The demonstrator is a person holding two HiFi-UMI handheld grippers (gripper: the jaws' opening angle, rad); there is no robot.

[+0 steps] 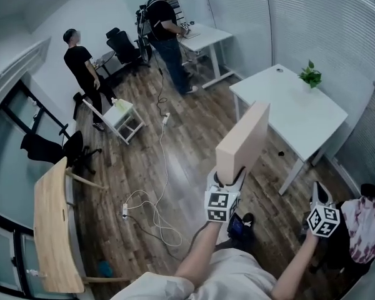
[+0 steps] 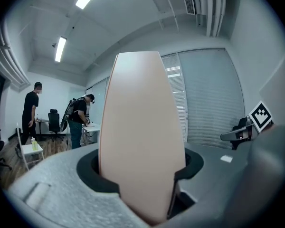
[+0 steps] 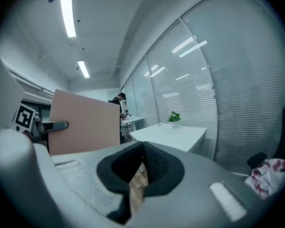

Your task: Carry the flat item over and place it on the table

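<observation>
The flat item is a pale pinkish-beige board (image 1: 244, 142), held upright on its lower edge. My left gripper (image 1: 228, 179) is shut on that edge, and the board (image 2: 142, 137) fills the middle of the left gripper view between the black pads. It hangs in the air just left of the white table (image 1: 287, 105), near its front left corner. My right gripper (image 1: 319, 192) is lower right of the board and apart from it, shut with nothing in it. In the right gripper view the board (image 3: 85, 122) stands left of the table (image 3: 171, 132).
A small potted plant (image 1: 310, 75) stands at the table's far edge. A white cable (image 1: 156, 199) trails over the wood floor. A wooden tabletop (image 1: 53, 230) is at the left, a white cart (image 1: 122, 117) beyond it. Two persons (image 1: 165, 24) stand near a far desk. Patterned cloth (image 1: 365, 224) lies at the right.
</observation>
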